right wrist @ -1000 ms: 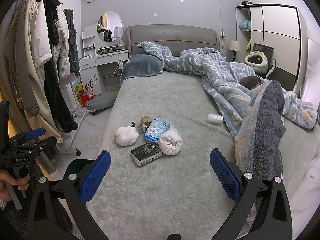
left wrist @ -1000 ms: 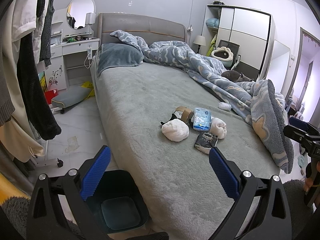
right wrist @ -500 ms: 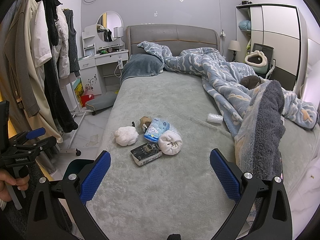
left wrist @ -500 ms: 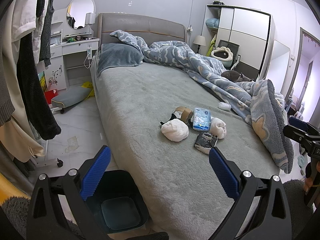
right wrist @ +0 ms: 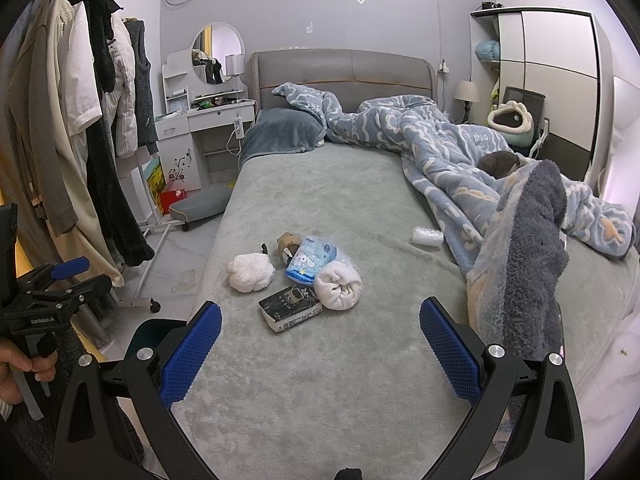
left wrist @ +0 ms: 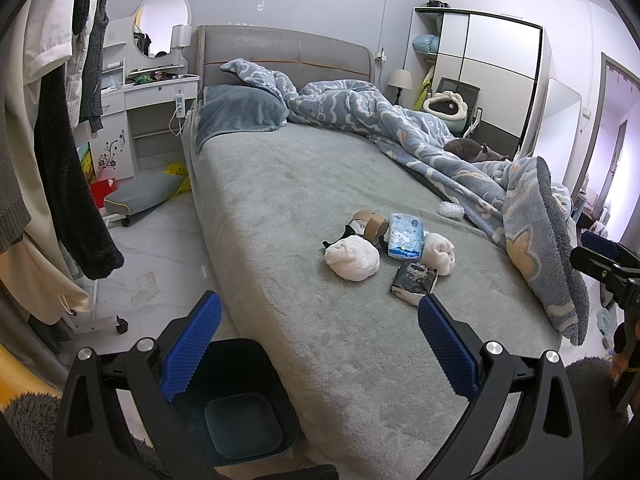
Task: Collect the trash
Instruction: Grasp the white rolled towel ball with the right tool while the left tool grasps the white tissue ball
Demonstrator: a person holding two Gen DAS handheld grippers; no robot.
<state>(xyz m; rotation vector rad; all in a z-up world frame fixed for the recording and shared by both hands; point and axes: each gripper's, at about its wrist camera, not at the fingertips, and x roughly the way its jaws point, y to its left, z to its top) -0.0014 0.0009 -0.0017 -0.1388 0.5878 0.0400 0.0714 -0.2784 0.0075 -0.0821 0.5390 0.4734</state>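
Bed (right wrist: 360,380): trash pile (right wrist: 296,276) partly overlapping; both tongs (left wrist: 316,344) (right wrist: 320,344) wide open, empty.

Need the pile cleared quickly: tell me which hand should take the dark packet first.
Probably right. The right tongs are open over the bed, with the dark packet just ahead. The left tongs hover off the bed's edge above the bin.

"GenRobot.AI" on left hand-held gripper (right wrist: 56,280) body; package prints too small to read.
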